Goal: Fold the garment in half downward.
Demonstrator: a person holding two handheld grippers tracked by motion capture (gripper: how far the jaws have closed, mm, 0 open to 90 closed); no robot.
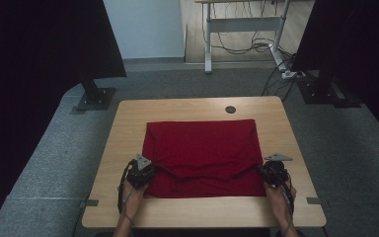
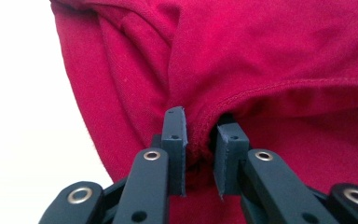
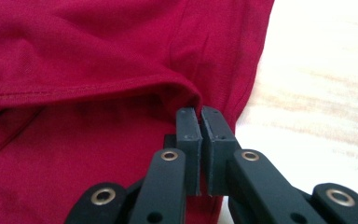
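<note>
A red garment (image 1: 202,143) lies flat across the middle of the wooden table (image 1: 128,118), with its near hem folded back over itself in a shallow V. My left gripper (image 1: 148,171) is at the fold's left end. In the left gripper view the left gripper (image 2: 200,140) is shut on a bunched piece of the garment's stitched hem (image 2: 261,56). My right gripper (image 1: 263,169) is at the fold's right end. In the right gripper view the right gripper (image 3: 200,122) pinches the thin folded edge of the garment (image 3: 74,46), with its pads almost together.
A round cable hole (image 1: 230,109) sits near the table's far edge. Dark panels on black stands flank the table at the left (image 1: 96,96) and right (image 1: 325,91). Another desk's legs and loose cables (image 1: 242,44) are farther back on the carpet.
</note>
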